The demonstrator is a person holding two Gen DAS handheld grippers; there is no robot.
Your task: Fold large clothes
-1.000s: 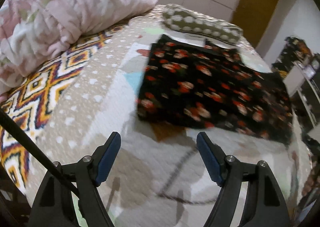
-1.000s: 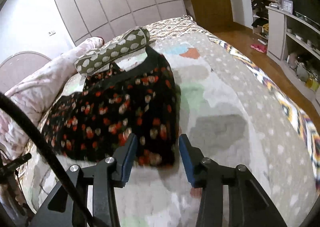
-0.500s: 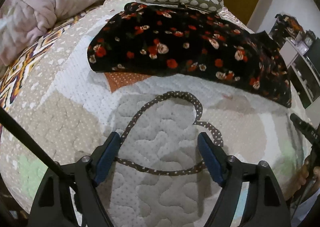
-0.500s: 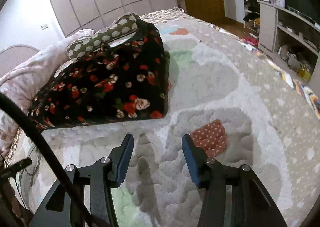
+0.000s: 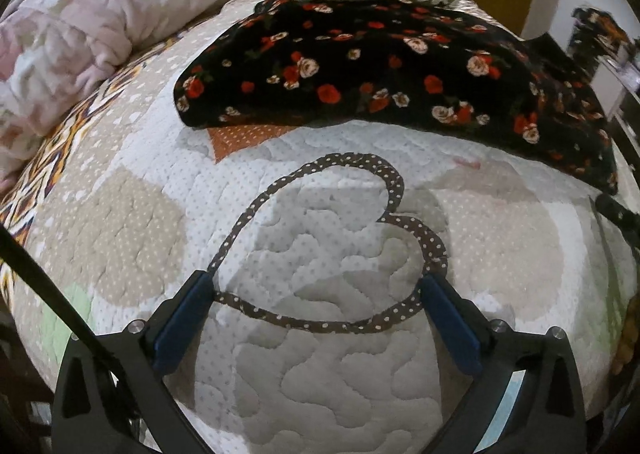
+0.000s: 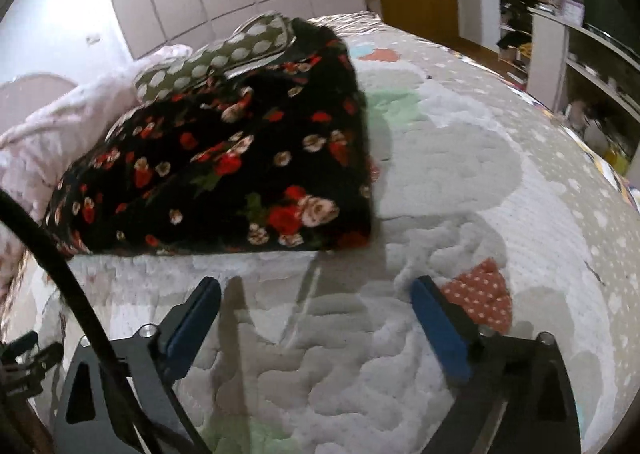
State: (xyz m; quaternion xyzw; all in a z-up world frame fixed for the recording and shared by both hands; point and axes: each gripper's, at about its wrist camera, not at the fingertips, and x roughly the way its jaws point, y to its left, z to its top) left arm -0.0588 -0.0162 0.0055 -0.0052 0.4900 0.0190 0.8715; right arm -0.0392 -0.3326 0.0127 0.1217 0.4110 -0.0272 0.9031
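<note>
Grippers lower and closer to quilt (image 5: 132, 221) than a second ago. Left gripper (image 5: 316, 294): jaws wide apart, holding nothing, over dotted heart outline (image 5: 394, 181). Folded floral garment (image 5: 384, 69) farther off, right end cut off. Right gripper (image 6: 316, 300): jaws wide, empty; garment's far-left part blurred.

Nothing readable anywhere in either view tbh, no labels, brands or numbers; the shelf stuff (image 6: 576, 5) up at 1 o'clock is just blur.
</note>
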